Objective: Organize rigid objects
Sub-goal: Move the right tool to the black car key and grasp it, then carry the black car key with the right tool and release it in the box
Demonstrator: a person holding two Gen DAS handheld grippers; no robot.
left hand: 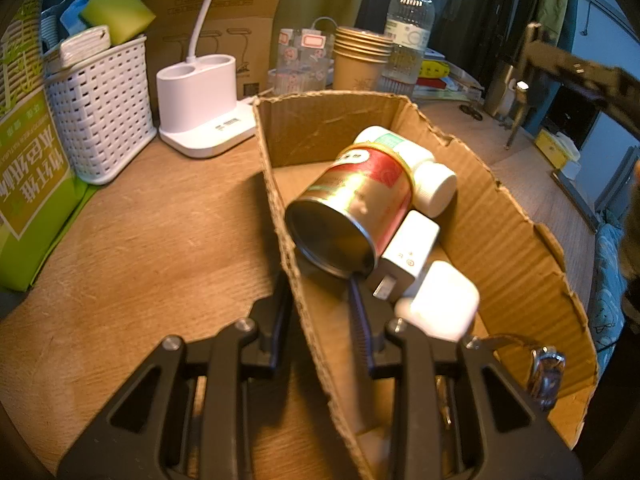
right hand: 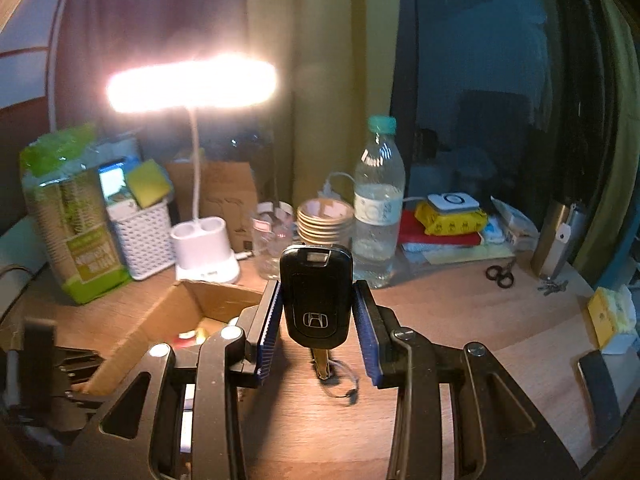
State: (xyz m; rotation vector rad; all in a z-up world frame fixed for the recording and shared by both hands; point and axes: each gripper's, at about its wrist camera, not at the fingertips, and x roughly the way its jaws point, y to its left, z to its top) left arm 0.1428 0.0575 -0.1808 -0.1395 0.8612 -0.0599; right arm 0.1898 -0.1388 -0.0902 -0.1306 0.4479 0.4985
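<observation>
Two grippers, right gripper (right hand: 318,316) clamping a black car key (right hand: 316,296) between both pads, long axis upright, blade end down, left gripper (left hand: 320,316) straddling the cardboard box (left hand: 500,216) wall, fingers narrowly apart

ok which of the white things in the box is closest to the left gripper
The rounded white case, beside the left gripper; the white charger and white bottles lie farther.
</observation>
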